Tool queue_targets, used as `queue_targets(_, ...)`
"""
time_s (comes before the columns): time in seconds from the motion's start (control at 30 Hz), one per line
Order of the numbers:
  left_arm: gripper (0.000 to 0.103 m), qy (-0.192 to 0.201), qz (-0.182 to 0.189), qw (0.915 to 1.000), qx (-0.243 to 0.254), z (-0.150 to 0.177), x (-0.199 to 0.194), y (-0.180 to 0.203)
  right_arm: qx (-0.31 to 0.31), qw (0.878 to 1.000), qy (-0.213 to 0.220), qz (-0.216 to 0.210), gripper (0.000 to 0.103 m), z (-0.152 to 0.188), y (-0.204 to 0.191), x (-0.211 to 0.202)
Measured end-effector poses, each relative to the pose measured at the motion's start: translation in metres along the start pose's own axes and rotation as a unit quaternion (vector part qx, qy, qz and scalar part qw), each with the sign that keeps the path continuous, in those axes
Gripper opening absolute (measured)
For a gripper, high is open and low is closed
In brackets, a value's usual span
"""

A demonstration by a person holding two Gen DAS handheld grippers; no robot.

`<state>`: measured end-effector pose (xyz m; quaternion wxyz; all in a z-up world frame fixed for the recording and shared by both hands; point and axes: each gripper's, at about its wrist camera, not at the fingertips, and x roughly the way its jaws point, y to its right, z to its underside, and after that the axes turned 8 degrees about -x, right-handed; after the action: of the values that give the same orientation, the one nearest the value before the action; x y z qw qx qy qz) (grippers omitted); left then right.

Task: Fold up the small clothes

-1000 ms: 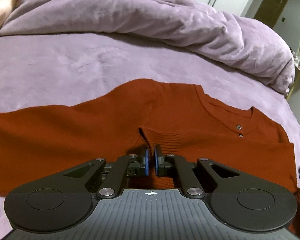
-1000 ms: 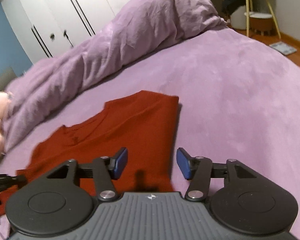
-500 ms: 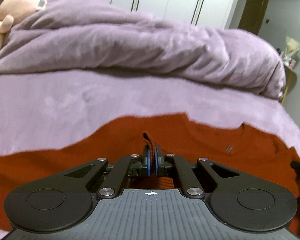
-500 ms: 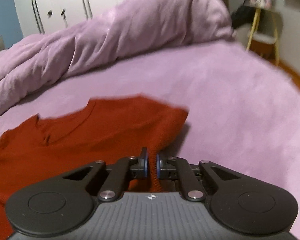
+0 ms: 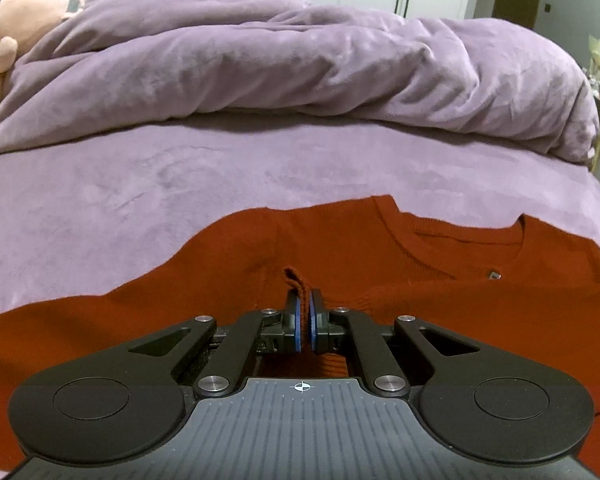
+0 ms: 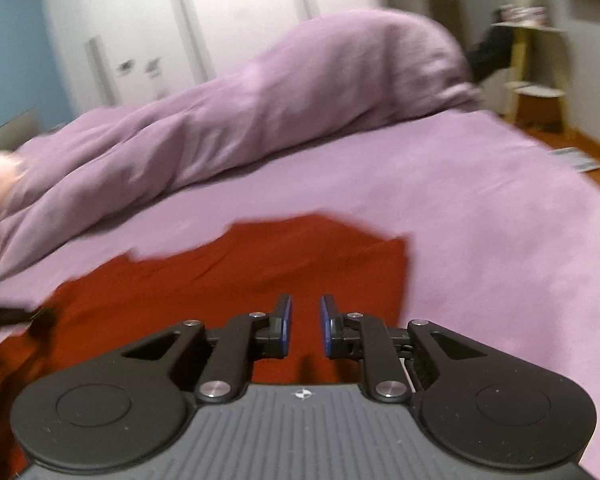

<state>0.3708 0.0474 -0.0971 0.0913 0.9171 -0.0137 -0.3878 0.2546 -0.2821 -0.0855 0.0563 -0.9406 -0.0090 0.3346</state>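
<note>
The rust-red knit sweater [image 5: 420,308] lies spread on the purple bed [image 5: 180,184], neckline toward the far right, one sleeve trailing off to the left. The left gripper [image 5: 303,320] is clenched on a ribbed fold of the knit near the sweater's middle, a small loop of fabric standing up between its fingers [image 5: 293,322]. The right gripper [image 6: 304,326] hangs released over the sweater's right part [image 6: 240,280], fingers apart with nothing between them; that view is blurred.

To fold well, I would carry the pinched fold low and level across the body, so the stretchy knit does not sag or drag the layer beneath, and release only once the edges line up. The velvety bedcover likely grips the fabric. A heaped purple duvet [image 5: 300,68] lies across the far side, and a pink plush toy [image 5: 16,28] rests at the far left.
</note>
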Motion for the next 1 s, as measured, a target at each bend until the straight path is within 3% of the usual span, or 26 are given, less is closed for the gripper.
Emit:
queue_targets(0.1, 0.006, -0.001, -0.011, 0.9999, 0.002, -0.002, 0.002, 0.001, -0.052, 0.996, -0.041, 0.058, 0.009, 0.016, -0.008, 0.015)
queue_targets(0.17, 0.006, 0.000, -0.014, 0.9999, -0.007, -0.004, 0.001, -0.002, -0.070, 0.994, -0.033, 0.079, 0.000, 0.023, -0.002, 0.017)
queue_targets(0.37, 0.013, 0.033, -0.017, 0.9992, -0.014, -0.007, -0.020, -0.005, -0.109, 0.986, -0.026, 0.121, 0.000, 0.023, -0.006, 0.018)
queue_targets(0.57, 0.029, 0.014, 0.030, 0.9994, 0.002, 0.006, -0.035, 0.002, -0.121, 0.975, -0.032, 0.185, 0.000, 0.022, -0.006, 0.022)
queue_targets(0.63, 0.029, 0.005, 0.034, 0.9993, 0.012, 0.013, -0.031, 0.006, -0.105, 0.978, -0.029, 0.180, 0.000, 0.019, -0.007, 0.016)
queue_targets(0.73, 0.029, -0.014, 0.029, 0.9992, 0.022, 0.021, -0.021, 0.012, -0.093, 0.986, -0.001, 0.135, 0.001, 0.018, -0.017, 0.001)
queue_targets(0.83, 0.031, -0.035, 0.015, 0.9991, 0.019, 0.027, -0.011, 0.013, -0.089, 0.991, -0.021, 0.099, 0.003, 0.024, -0.024, 0.004)
queue_targets(1.0, 0.033, -0.029, 0.014, 0.9993, 0.021, 0.030, -0.013, 0.010, -0.086, 0.991, -0.020, 0.100, 0.003, 0.032, -0.021, 0.012)
